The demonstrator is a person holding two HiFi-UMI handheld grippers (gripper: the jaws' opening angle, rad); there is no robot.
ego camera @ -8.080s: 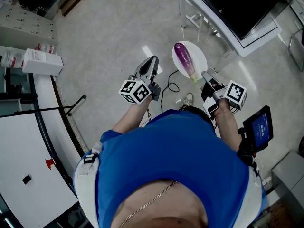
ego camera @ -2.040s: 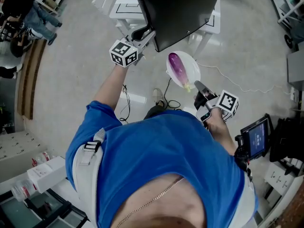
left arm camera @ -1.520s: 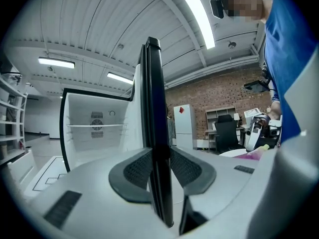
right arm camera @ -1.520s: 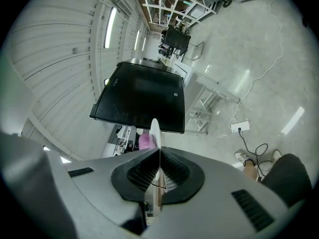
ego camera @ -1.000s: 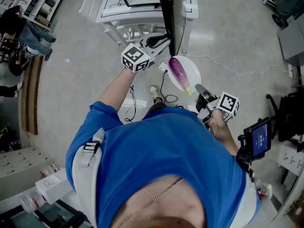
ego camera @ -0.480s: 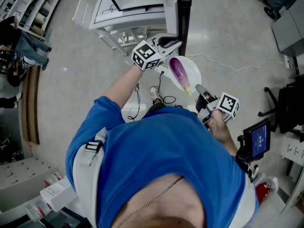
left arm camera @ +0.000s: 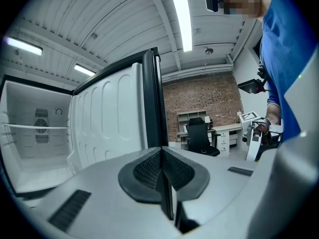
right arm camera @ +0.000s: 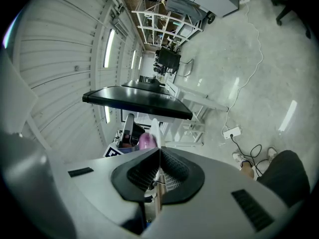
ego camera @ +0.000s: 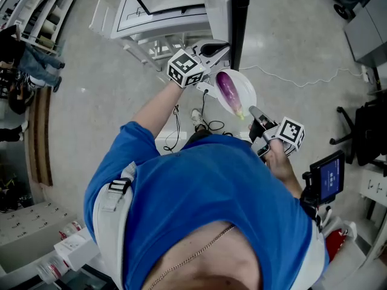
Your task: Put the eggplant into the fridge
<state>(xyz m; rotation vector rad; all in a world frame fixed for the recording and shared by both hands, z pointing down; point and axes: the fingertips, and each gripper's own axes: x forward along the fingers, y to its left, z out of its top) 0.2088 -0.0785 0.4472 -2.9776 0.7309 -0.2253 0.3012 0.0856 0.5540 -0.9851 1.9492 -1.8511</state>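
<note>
The fridge (ego camera: 158,12) is standing open. The left gripper (ego camera: 221,46) is holding its jaws pressed together with nothing between them, just beside the black door edge (ego camera: 237,17). The eggplant (ego camera: 228,89) is lying on the white plate (ego camera: 247,86), and the right gripper (ego camera: 254,111) is clamping the plate's rim.

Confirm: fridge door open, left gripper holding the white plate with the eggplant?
No: the right gripper holds the white plate with the eggplant, as the head view shows. The left gripper has just closed its jaws on nothing. The fridge door is open.
</note>
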